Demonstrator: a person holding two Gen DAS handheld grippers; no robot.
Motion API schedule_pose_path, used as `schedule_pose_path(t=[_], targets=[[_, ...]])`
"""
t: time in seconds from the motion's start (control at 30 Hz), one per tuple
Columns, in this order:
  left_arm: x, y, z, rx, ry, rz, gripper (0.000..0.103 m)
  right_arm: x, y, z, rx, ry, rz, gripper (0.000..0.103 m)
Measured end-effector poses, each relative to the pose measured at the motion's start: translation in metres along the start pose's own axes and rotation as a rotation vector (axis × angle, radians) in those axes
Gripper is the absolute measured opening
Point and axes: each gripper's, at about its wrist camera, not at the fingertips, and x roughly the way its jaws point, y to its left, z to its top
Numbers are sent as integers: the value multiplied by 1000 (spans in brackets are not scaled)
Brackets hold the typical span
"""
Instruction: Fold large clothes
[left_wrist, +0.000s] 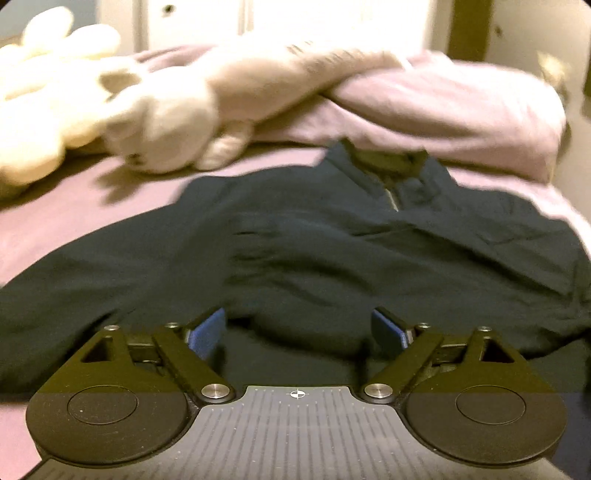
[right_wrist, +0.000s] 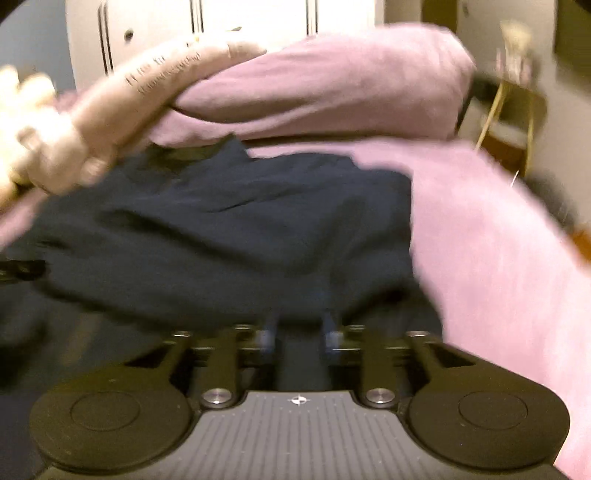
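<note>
1. Nearest us, the left gripper (left_wrist: 298, 330) has its jaws spread wide. Its blue pads (left_wrist: 207, 332) stand apart on either side of a dark fold of cloth, pressing on nothing that we can see.
2. The right gripper (right_wrist: 298, 334) has its jaws only part open, a narrow gap between them. The picture is blurred; dark cloth lies just ahead of the tips, and we see no pinch on it.
3. Just beyond both grippers lies the dark navy jacket (left_wrist: 314, 251), spread across the bed with its collar (left_wrist: 384, 162) and zip at the far end. It is rumpled, with creases across the chest.
4. Under it we note the pink bedsheet (left_wrist: 74, 221), bare to the left in the left wrist view and to the right in the right wrist view.
5. Past the collar sits a pink pillow (left_wrist: 461, 110), touching or nearly touching the jacket's top.
6. A cream plush toy (left_wrist: 166, 122) lies to the left, draped partly over the pillow.
7. Farthest off, white cupboard doors (right_wrist: 221, 22) and, to the right, a small stand (right_wrist: 513, 114), too blurred to name.
</note>
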Motion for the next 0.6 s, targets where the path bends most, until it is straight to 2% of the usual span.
schedule_pose_path(t=[0.07,0.13,0.27,0.33,0.37,0.43,0.47,0.53,0.6], targets=[[-26,25,-12,-66,-3,-39,91,-26,0,-29,29,18,78,39],[-53,58,-26,-148,-10,-41,92,-46,-2,-56,75,45,118,44],[-92,153,-51,-382,-47,15,92,-69,-11,-87,201,94,167,44],[-100,204,-62,-539,-58,78,92,-74,-13,-90,245,111,166,44],[-103,236,-70,-649,-72,114,90,-75,-15,-89,251,116,162,44],[-108,287,-87,-836,-104,156,86,-79,-11,-85,236,120,115,44],[-109,309,-96,-926,-120,170,83,-81,-8,-84,221,115,96,47],[-111,343,-112,-1062,-161,170,80,-83,-4,-82,199,112,74,52],[-112,373,-128,-1187,-216,147,69,-80,0,-79,185,120,65,52]])
